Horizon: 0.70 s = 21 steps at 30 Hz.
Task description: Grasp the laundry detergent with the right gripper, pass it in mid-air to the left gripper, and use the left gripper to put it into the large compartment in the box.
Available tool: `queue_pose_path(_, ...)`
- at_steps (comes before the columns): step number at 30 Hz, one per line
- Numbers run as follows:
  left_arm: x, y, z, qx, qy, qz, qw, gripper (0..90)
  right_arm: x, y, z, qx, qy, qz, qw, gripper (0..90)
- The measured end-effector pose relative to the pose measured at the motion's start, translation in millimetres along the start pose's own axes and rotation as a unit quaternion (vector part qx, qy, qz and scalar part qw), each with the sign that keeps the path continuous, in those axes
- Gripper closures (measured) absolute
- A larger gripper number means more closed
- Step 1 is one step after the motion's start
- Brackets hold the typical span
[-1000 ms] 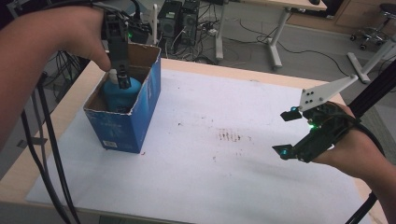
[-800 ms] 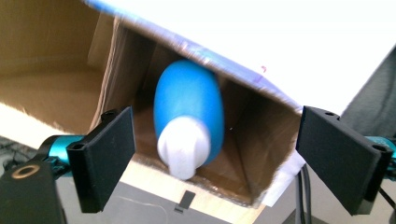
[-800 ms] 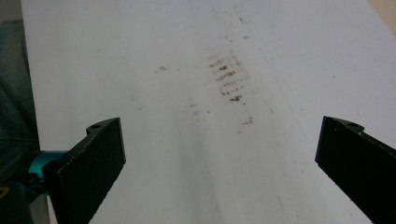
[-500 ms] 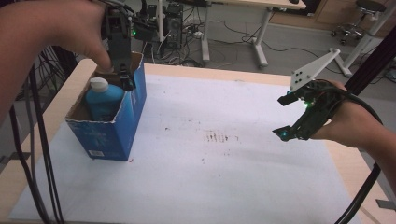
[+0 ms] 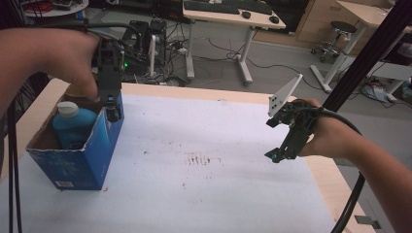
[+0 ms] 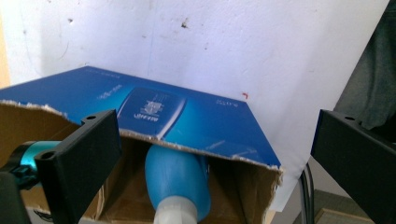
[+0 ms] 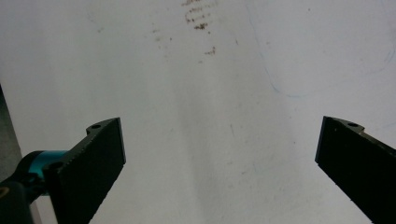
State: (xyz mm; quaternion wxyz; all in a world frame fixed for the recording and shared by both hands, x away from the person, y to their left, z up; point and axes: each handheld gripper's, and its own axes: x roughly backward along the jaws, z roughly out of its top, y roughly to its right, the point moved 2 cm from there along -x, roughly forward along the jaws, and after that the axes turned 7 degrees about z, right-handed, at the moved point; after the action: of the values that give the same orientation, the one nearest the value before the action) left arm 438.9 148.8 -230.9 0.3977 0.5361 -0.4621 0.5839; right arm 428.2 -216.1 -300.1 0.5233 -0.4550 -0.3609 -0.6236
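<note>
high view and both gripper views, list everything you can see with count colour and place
blue cardboard box: 1, blue outside, brown inside, open top, on the table's left part
blue plastic bottle with a white cap: 1, blue, standing inside the box
white paper sheet: 1, white with brown specks, covering most of the table
wooden table: 1, light wood, bare along its edges
desk with keyboards: 1, pale top, on the floor behind the table
round stool: 1, dark seat, far right on the floor
left gripper: 1, black, jaws open and just widened, nothing between them, over the box's far edge
right gripper: 1, black, jaws open, above the sheet's right side
hands: 2, one on each gripper
</note>
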Motion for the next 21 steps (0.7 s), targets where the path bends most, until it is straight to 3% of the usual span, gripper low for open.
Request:
queue_pose_path(13,-10.6,4.1,27.5,-0.043,0.009,0.014,0.9989,1.6,-16.1,9.8,-4.2,0.014,-0.072,0.008,0.9973,0.7)
queue_pose_path(21,-9.9,4.8,32.7,-0.046,0.021,0.014,0.9986,1.6,-18.2,10.2,-4.0,0.015,-0.077,0.012,0.9969,0.7)
